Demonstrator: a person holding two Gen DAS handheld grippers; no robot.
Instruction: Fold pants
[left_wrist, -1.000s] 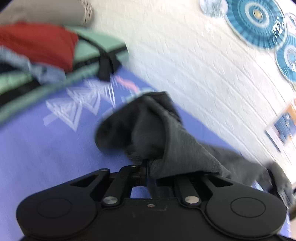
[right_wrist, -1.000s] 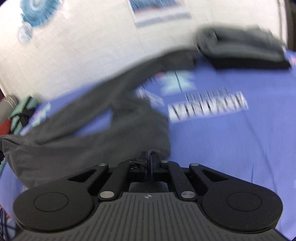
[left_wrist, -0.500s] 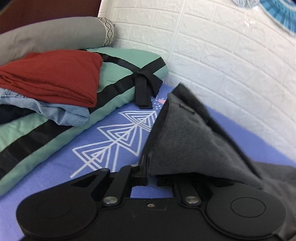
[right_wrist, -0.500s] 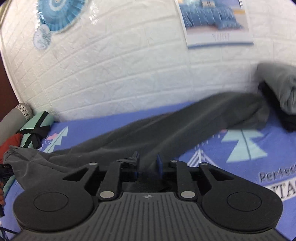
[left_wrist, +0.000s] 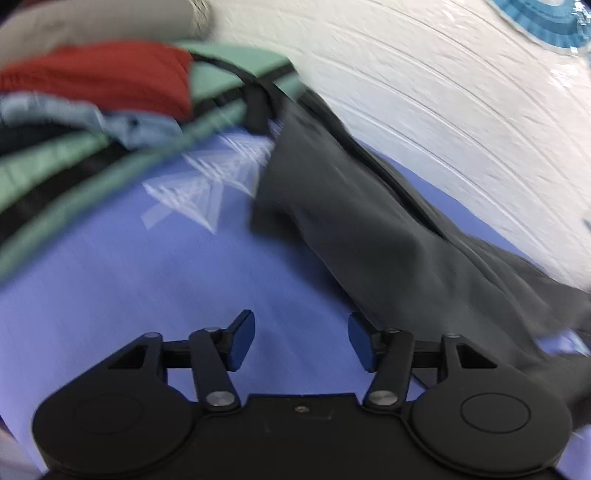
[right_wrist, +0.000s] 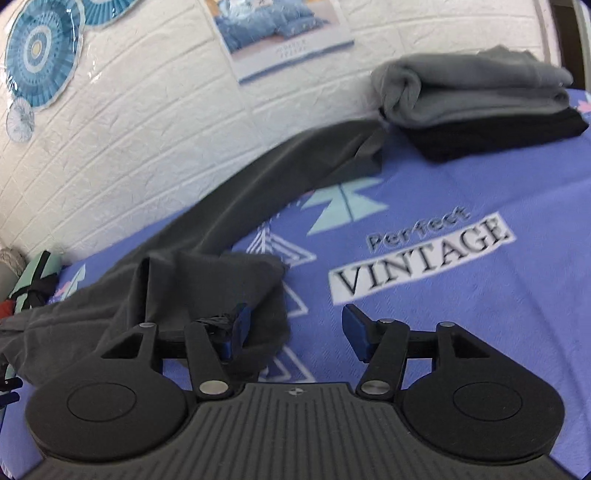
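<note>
Dark grey pants (left_wrist: 354, 221) lie stretched along the wall on the blue-purple bedsheet (left_wrist: 110, 302). In the right wrist view the pants (right_wrist: 229, 206) run from lower left up toward the folded stack, with one bunched part near my left finger. My left gripper (left_wrist: 301, 341) is open and empty, just in front of the pants' edge. My right gripper (right_wrist: 293, 334) is open, with its left fingertip (right_wrist: 240, 325) over the bunched cloth; nothing is held.
A stack of folded grey and black clothes (right_wrist: 476, 99) sits at the far right by the wall. A pile of red, blue and green clothes (left_wrist: 103, 96) lies at the left end. A white brick wall (right_wrist: 147, 110) borders the bed.
Both grippers have opened and let go of the pants, which now lie flat along the wall. Both grippers have pulled back a little from the cloth.
</note>
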